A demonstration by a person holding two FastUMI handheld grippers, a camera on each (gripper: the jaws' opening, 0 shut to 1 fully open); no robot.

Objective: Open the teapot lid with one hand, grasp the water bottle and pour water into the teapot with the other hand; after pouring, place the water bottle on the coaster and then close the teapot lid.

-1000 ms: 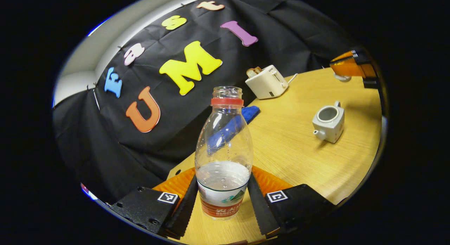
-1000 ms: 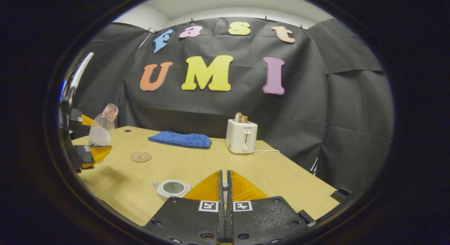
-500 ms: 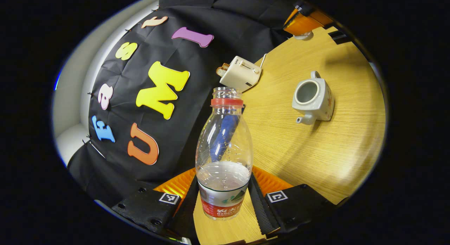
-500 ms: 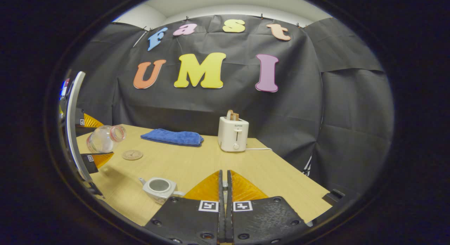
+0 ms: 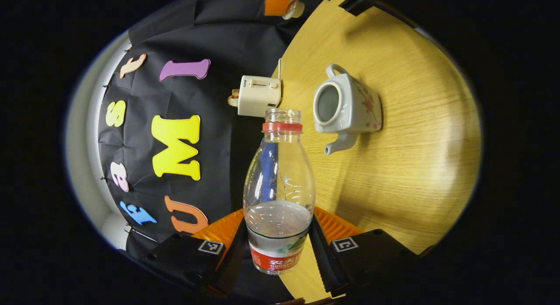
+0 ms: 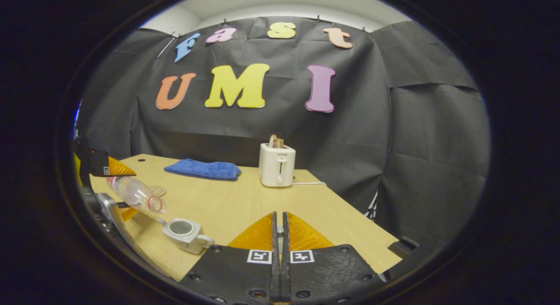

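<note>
My left gripper [image 5: 279,248] is shut on the lower body of a clear water bottle [image 5: 279,187] with no cap and a red neck ring. The bottle is tipped over, its mouth pointing toward the white teapot [image 5: 348,104], whose top stands open. In the right gripper view the bottle [image 6: 135,193] lies nearly level, mouth just above and left of the teapot [image 6: 183,233]. No stream of water shows. My right gripper [image 6: 278,235] is shut; in the left gripper view it holds the white lid [image 5: 294,8] up over the table. The round coaster [image 6: 158,190] peeks out behind the bottle's mouth.
A white toaster [image 6: 276,165] with bread in it stands at the back of the wooden table [image 6: 245,204], its cord trailing right. A folded blue cloth [image 6: 202,169] lies to its left. The table's right edge runs close to my right gripper.
My left gripper has rolled the bottle from upright to nearly level and carried it closer to the teapot. The right gripper stays shut and has drifted slightly.
</note>
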